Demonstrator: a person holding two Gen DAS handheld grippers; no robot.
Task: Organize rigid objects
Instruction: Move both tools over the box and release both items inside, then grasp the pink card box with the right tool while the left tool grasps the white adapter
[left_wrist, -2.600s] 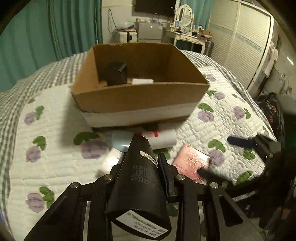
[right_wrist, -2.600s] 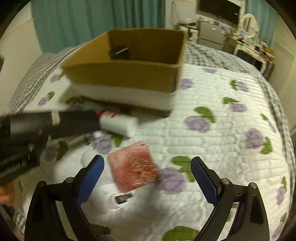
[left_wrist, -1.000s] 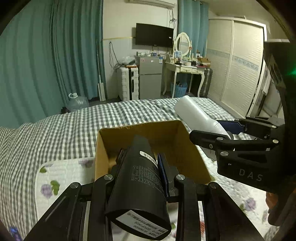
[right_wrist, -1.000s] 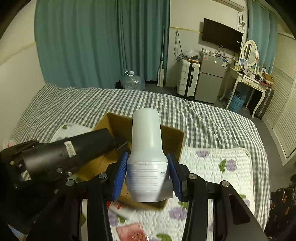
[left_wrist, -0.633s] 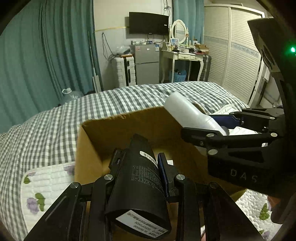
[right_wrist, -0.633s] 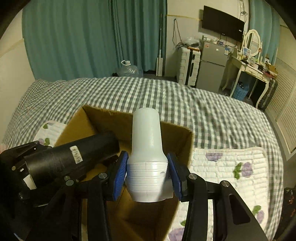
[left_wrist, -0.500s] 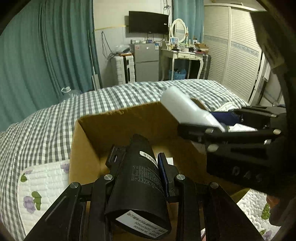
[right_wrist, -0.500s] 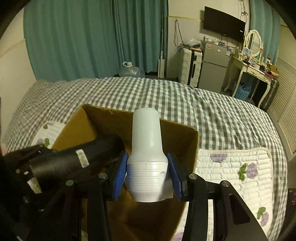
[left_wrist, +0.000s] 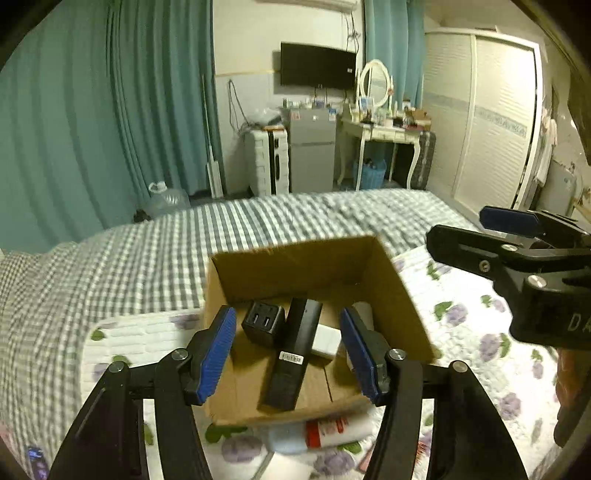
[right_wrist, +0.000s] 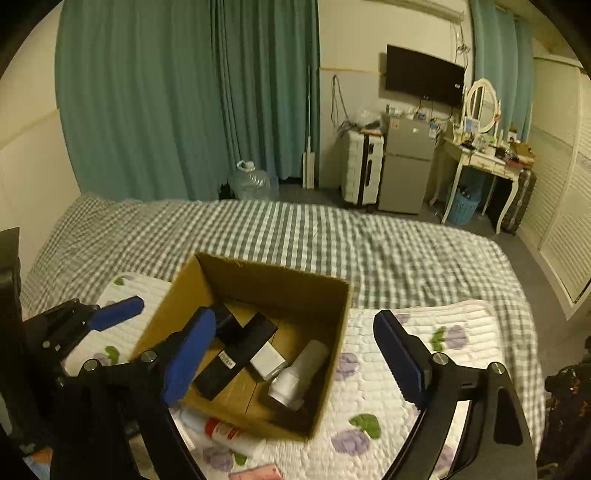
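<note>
An open cardboard box (left_wrist: 402, 295) (right_wrist: 332, 332) sits on the quilted bed. Inside lie a long black cylinder (left_wrist: 291, 354) (right_wrist: 236, 354), a white bottle (right_wrist: 299, 374), a black cube adapter (left_wrist: 263, 322) and a small white block (left_wrist: 327, 341) (right_wrist: 266, 360). My left gripper (left_wrist: 288, 354) is open and empty above the box's near side. My right gripper (right_wrist: 295, 358) is open and empty above the box. The right gripper also shows in the left wrist view (left_wrist: 517, 251). The left gripper shows at the left of the right wrist view (right_wrist: 92, 317).
A white tube with a red band (left_wrist: 328, 430) (right_wrist: 221, 430) lies on the quilt in front of the box. A pink flat item (right_wrist: 258, 472) lies near the bottom edge. Grey checked bedding (right_wrist: 332, 236) stretches beyond; furniture stands along the far wall.
Both grippers have opened. The black cylinder has dropped from my left gripper and the white bottle from my right gripper into the box. Both grippers have risen above it.
</note>
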